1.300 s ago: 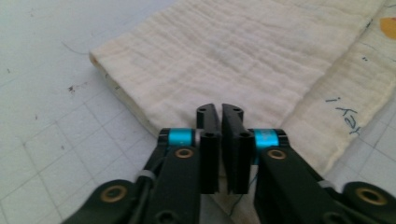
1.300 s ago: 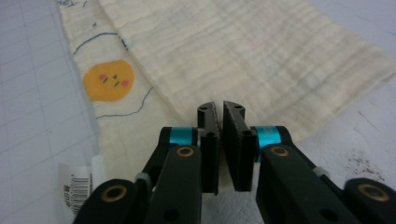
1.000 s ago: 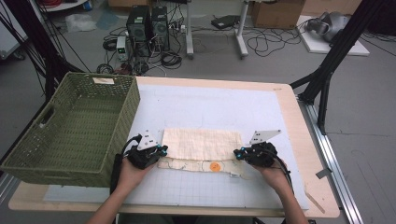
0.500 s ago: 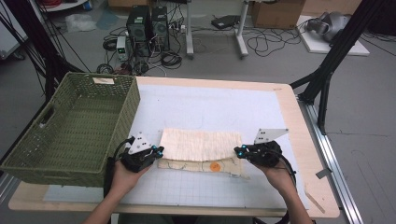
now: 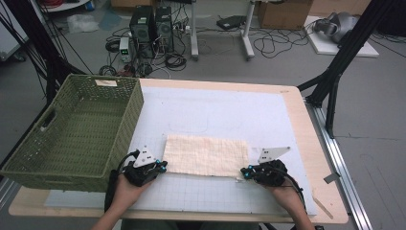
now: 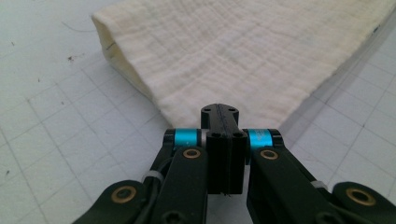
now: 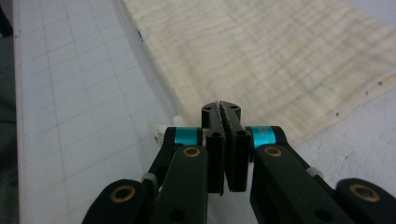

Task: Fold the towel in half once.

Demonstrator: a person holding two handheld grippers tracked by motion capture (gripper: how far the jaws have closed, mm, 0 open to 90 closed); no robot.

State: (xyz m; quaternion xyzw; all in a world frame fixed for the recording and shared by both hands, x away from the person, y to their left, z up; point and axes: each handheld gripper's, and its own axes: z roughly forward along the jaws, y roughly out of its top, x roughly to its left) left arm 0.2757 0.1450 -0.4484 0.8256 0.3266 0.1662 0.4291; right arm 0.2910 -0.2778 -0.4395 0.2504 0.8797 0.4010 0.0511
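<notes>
A cream cloth lies folded as a flat rectangle on the white grid mat. My left gripper sits at its near left corner, jaws shut, and that corner runs in under the closed jaws; the left gripper view has the cloth spreading away from the left gripper. At the near right corner my right gripper is likewise shut. In the right gripper view the cloth reaches the right gripper, and a small white tag pokes out beside it.
A green wicker basket stands at the table's left, close to my left hand. The wooden table edge borders the mat on the right. Cables and computer cases lie on the floor beyond the table.
Both grippers have drawn back toward the table's near edge. The lower strip of cloth with the orange spot, visible before, is now covered, and the cloth reads as one neat rectangle.
</notes>
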